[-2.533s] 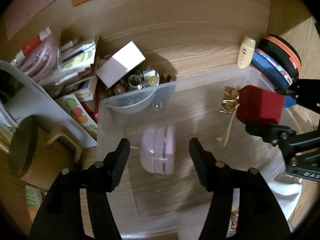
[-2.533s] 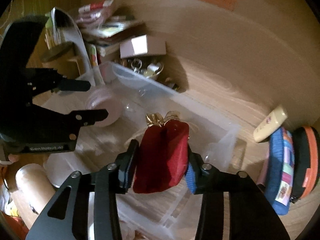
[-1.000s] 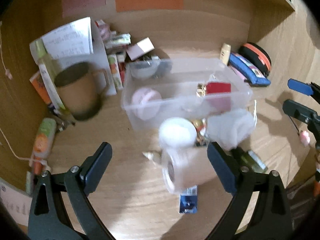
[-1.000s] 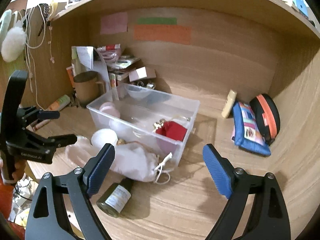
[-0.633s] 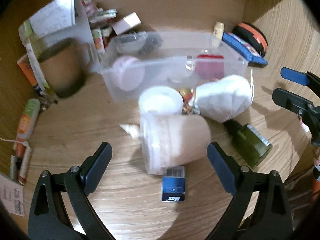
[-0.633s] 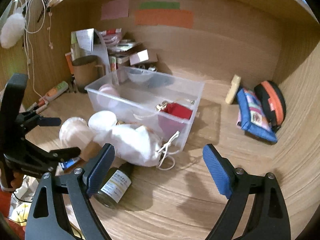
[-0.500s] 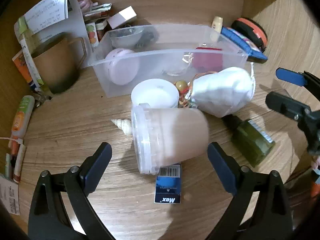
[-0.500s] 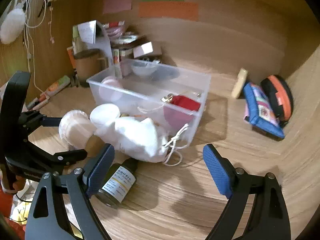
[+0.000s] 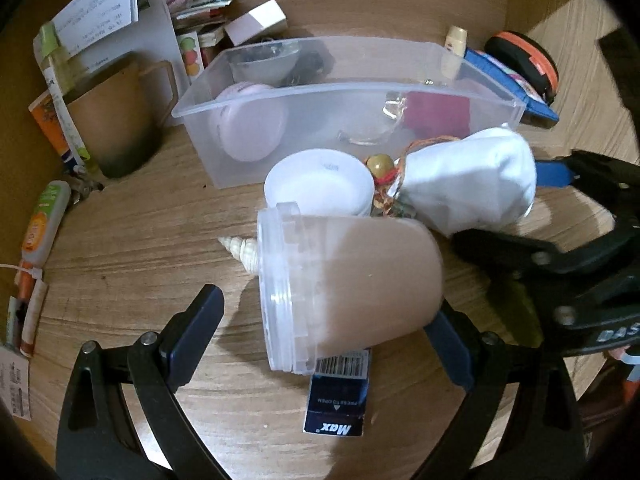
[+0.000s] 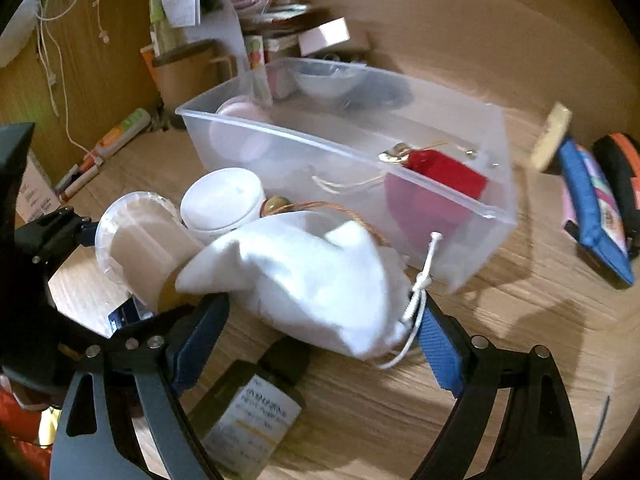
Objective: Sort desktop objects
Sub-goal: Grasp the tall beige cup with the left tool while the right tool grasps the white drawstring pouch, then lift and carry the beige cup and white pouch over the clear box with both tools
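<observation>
A clear plastic bin (image 9: pixel 400 86) (image 10: pixel 472 208) holds a pink round case (image 9: pixel 250 128) and a red box (image 9: pixel 436 114) (image 10: pixel 444 176). In front of it lie a brown cup with a clear lid (image 9: pixel 348 284) (image 10: pixel 136 240) on its side, a white round jar (image 9: pixel 320 184) (image 10: pixel 222 200) and a white drawstring pouch (image 9: pixel 468 180) (image 10: pixel 304 276). My left gripper (image 9: pixel 328 328) is open around the cup, not touching it. My right gripper (image 10: pixel 320 340) is open around the pouch's near side.
A dark green bottle (image 10: pixel 256 400) and a blue Max box (image 9: pixel 338 400) lie near the front. A seashell (image 9: pixel 242 250), brown mug (image 9: pixel 116 116), papers, a blue pouch (image 10: pixel 592 208) and an orange-black case (image 9: pixel 524 58) surround the bin.
Both grippers, open and empty, moved down and forward. The left one now straddles the cup and the right one the white pouch. The red box stays in the bin.
</observation>
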A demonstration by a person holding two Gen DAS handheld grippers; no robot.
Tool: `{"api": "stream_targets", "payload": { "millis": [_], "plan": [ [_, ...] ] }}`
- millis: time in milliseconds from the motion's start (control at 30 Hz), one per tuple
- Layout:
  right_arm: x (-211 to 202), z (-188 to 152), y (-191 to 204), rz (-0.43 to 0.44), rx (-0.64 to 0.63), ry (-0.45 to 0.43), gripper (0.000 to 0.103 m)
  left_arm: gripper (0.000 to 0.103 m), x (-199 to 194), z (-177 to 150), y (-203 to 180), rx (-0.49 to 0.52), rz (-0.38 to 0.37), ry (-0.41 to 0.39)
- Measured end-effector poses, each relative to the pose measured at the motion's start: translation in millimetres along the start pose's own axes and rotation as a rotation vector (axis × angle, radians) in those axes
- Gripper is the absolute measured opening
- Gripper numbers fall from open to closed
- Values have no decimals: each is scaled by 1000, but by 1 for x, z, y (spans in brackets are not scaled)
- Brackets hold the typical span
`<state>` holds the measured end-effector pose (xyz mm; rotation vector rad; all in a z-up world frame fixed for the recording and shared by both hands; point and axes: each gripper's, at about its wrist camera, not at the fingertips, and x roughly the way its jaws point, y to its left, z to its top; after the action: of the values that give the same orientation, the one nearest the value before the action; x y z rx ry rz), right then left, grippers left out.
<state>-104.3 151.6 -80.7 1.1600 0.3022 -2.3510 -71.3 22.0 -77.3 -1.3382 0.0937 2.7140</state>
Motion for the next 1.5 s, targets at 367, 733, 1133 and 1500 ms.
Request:
{"api": "stream_targets", "payload": {
  "millis": [367,733,1133,1500],
  "plan": [
    [0,1,-14,77,44,-48,47,75,-8,3,1,-2,-65,-26],
    [-21,-2,-15,127,84,-123,26,65,-24,11,1,-13,-23,-75],
    [-68,1,-36,239,157,-202,26,65,-35,18,18,-75,-54,-84],
    [-83,-4,-11,9,-84,-145,26,65,-46,37,34,-87,-57,-109]
  ]
}}
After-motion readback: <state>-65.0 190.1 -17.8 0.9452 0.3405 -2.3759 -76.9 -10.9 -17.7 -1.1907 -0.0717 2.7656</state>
